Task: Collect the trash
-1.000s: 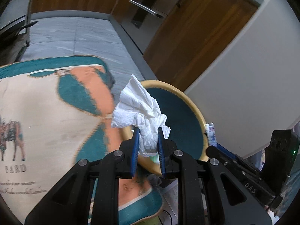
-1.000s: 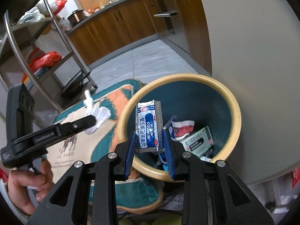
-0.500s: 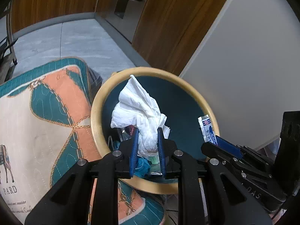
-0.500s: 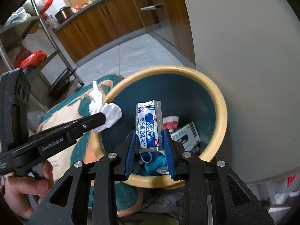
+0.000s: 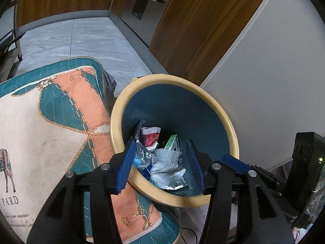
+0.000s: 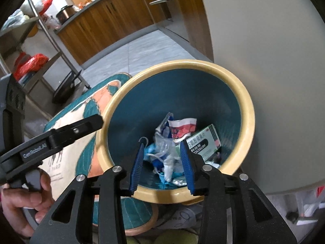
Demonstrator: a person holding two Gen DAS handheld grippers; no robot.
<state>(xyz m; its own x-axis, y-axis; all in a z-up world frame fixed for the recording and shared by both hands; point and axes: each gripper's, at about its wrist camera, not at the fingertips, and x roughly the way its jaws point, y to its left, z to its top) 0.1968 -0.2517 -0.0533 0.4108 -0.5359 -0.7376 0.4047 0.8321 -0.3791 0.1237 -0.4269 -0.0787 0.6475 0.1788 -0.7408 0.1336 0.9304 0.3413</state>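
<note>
You're at the drop, both the left gripper (image 5: 160, 160) and right gripper (image 6: 162, 163) opening empty over the bin (image 6: 246, 101), so next find more trash.

Trash (image 6: 172, 142) inside yellow-rimmed bin (image 6: 246, 99)

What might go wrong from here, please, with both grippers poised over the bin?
The left gripper and right gripper, jaws opening and empty, sit just above the bin's rim; lowering either could catch it and tip the bin. Their fingers stand close together and might collide when withdrawn.
</note>
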